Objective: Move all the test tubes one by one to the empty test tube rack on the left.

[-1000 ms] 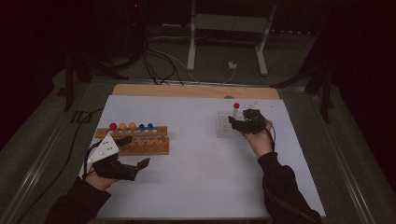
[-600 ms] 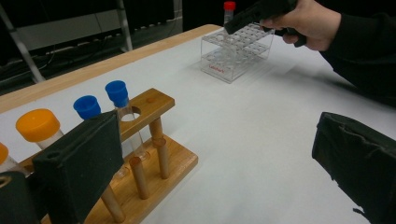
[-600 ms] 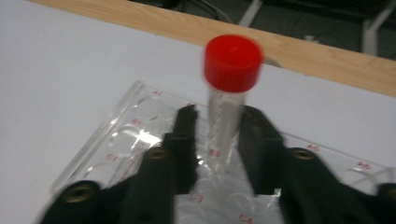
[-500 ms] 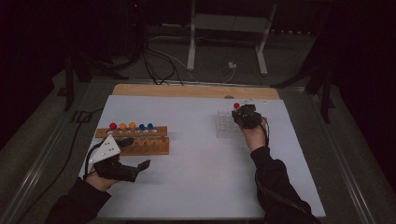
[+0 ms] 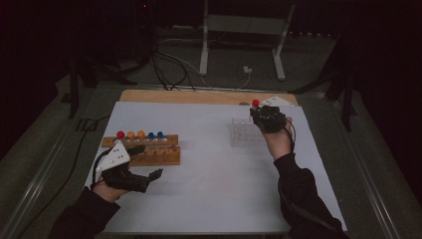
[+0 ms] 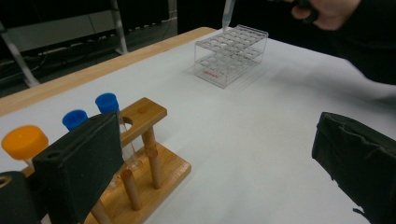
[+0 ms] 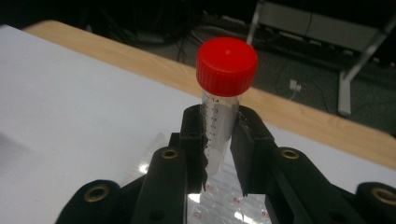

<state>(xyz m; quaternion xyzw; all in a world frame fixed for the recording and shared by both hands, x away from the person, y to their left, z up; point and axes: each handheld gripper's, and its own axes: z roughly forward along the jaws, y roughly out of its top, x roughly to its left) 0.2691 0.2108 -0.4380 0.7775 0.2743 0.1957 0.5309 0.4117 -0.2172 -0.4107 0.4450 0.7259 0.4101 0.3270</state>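
Left gripper (image 5: 149,175): held low over the white table (image 5: 209,189) just in front of the wooden rack; the jaws are spread apart with nothing between them.
Wooden rack (image 5: 149,149): placed on the left part of the table; capped tubes stand upright in its back row, a red cap (image 5: 120,134), two orange caps (image 5: 131,134) and two blue caps (image 5: 160,134) being seen from left to right.
Clear plastic rack (image 5: 245,133): placed on the right part of the table, well apart from the wooden rack.
Red-capped tube (image 7: 223,112): held upright, lifted out of the clear plastic rack, its pointed tip seen just above the rack in the left gripper view.
Right gripper (image 5: 263,115): raised over the clear plastic rack; the jaws are clamped on the graduated body of the red-capped tube, below its cap.
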